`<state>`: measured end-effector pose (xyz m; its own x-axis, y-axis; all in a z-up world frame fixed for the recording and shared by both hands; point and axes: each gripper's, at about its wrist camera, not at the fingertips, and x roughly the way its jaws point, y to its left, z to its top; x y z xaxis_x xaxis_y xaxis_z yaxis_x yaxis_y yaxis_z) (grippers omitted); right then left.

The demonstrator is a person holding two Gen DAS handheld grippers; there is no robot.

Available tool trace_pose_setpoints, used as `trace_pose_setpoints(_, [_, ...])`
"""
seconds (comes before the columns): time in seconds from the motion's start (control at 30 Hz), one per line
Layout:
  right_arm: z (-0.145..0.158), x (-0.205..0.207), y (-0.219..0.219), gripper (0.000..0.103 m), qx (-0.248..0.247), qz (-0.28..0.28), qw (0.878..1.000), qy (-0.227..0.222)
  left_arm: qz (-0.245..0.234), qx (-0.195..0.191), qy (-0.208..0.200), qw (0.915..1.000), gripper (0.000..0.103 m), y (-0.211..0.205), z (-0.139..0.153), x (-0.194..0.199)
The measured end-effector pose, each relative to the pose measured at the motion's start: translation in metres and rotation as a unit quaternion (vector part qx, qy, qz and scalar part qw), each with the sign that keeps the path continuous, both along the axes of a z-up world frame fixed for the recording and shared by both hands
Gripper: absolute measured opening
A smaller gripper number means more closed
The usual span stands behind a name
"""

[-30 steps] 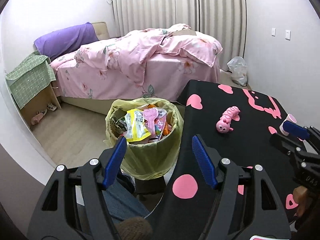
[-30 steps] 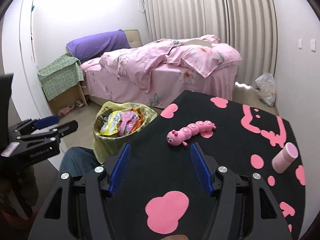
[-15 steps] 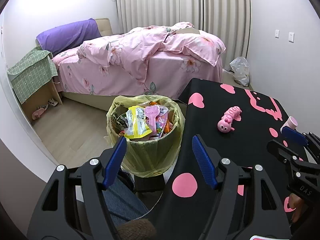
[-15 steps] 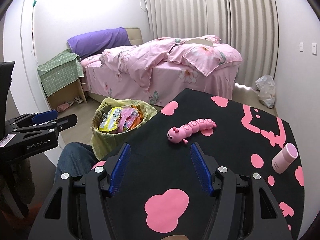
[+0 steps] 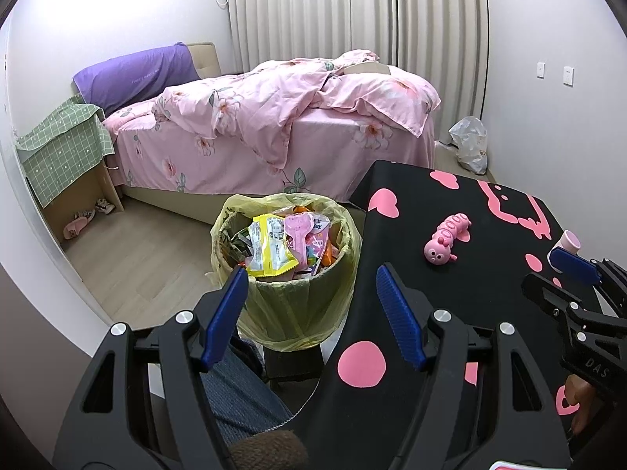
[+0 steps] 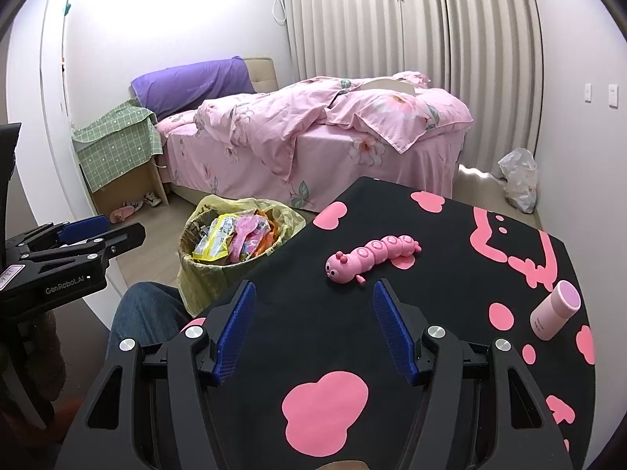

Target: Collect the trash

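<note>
From the left wrist view, my left gripper (image 5: 311, 293) stands wide open with nothing between its blue pads, poised above the near rim of the trash bin (image 5: 286, 274), which sits on the floor just beside the black table (image 5: 450, 293). The bin has a yellow liner bag and is heaped to the top with snack wrappers (image 5: 270, 246). I judge these light, crinkly and slick; a pinch on a flat edge or crimped seam should hold better than on the puffed middle. The liner is thin and would tear if yanked, so I would gather it at the rim.

From the right wrist view, my right gripper (image 6: 313, 313) is likewise spread wide and empty, hovering over the tablecloth's pink blotches. Ahead of it lies a pink caterpillar toy (image 6: 372, 258), and further right a small pink cylindrical container (image 6: 554, 309) stands tilted on the cloth. I see no loose wrappers on the table, so the collecting looks largely done. The left gripper (image 6: 78, 250) shows at the frame's left edge, near the bin.
</note>
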<state>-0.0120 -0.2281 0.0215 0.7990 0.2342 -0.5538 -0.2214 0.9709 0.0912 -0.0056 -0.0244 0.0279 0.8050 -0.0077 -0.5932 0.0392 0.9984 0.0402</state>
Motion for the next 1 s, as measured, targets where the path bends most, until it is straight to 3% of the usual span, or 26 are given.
trace_pose_setpoints(1.0, [0.0010,0.0006,-0.0007,0.059,0.000,0.000,1.000,-0.001,-0.001,-0.007,0.000,1.0000,0.065,0.0035,-0.0003,-0.0015])
